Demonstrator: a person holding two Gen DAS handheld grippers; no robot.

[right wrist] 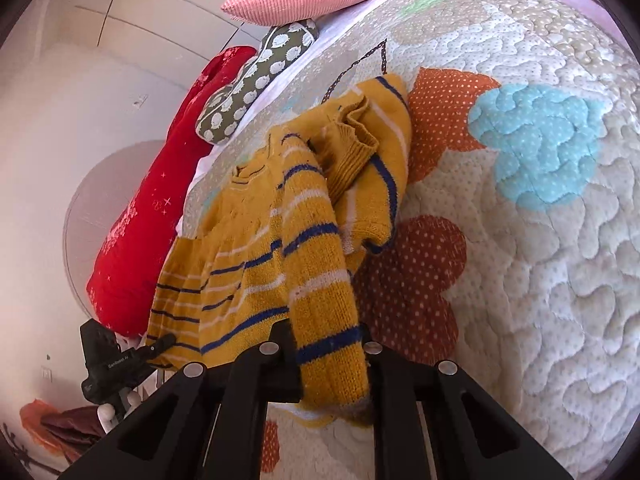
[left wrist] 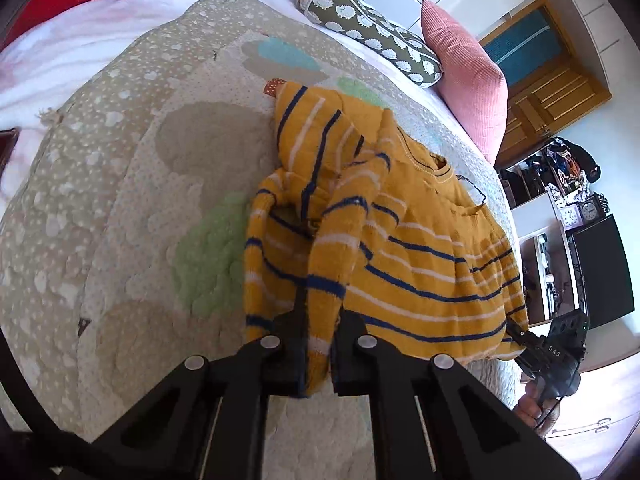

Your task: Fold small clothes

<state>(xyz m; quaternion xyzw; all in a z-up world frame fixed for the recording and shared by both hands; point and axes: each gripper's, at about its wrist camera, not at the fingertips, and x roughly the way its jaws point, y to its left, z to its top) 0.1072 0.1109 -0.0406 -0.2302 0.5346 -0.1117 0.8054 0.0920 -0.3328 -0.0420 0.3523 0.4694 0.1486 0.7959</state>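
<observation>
On the quilted bedspread (left wrist: 120, 184), a small mustard-yellow knit sweater (left wrist: 420, 264) with navy and white stripes lies spread across the patterned surface, its body flat toward the bed's edge and its 2 sleeves bunched up over the chest. At the bottom of the left wrist view, the left gripper (left wrist: 320, 360) has its black fingers (left wrist: 280, 364) closed on a fold of striped sweater fabric that hangs down between them. The right wrist view shows the right gripper (right wrist: 332, 364) likewise clamped on a striped strip of the same sweater (right wrist: 248, 240), which drapes over its fingers and past them. Each gripper shows small in the other's view, at the sweater's hem: the right one at the lower right of the left view, the left one at the lower left of the right view. Beyond the sweater, along the far side of the bed, sit a pink ribbed cushion (left wrist: 468, 76), an olive pillow (left wrist: 360, 20) printed with white sheep, and a red blanket (right wrist: 160, 208). A wooden door (left wrist: 540, 80) stands behind the pink cushion.
</observation>
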